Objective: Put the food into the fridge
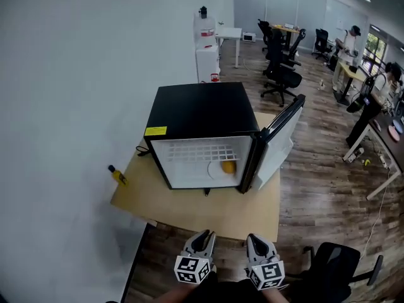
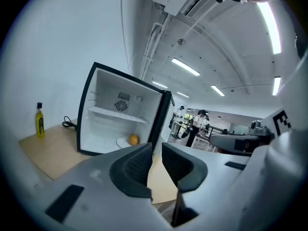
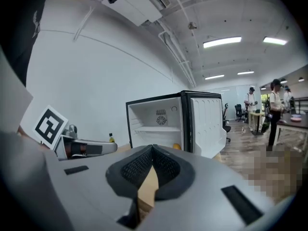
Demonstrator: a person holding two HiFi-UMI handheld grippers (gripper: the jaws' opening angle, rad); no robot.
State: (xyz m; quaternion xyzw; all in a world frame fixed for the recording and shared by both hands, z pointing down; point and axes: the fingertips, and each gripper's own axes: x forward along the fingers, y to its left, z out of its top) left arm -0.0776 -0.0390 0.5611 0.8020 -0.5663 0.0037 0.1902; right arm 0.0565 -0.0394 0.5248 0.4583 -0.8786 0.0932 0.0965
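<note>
Far left, a small yellow bottle (image 1: 117, 175) is parked at the edge of the table (image 1: 189, 213), well clear of everything, so it can be ignored. The left tongs (image 1: 202, 237) are held back near the body, well apart from the fridge. Only a narrow slit is left between the jaws, and nothing is in it.

In the middle, the fridge (image 1: 199, 109) is stood open on the table. The food (image 1: 228, 166) is already sat on the fridge floor, in the right half, on or just beside a white plate (image 1: 214, 169). It's probably an orange, but it's too small to be called for sure. The right tongs (image 1: 257, 238) are pinched fully closed and are empty too.

So what's left is most likely the door (image 1: 282, 134), swung wide to the right. It'd be better pushed than gripped. The closed right tongs could be laid on the outer face near the free edge and swung round slowly, so the fridge isn't shoved along the table. It should also be checked that the food sits far enough back not to be caught by the door.
</note>
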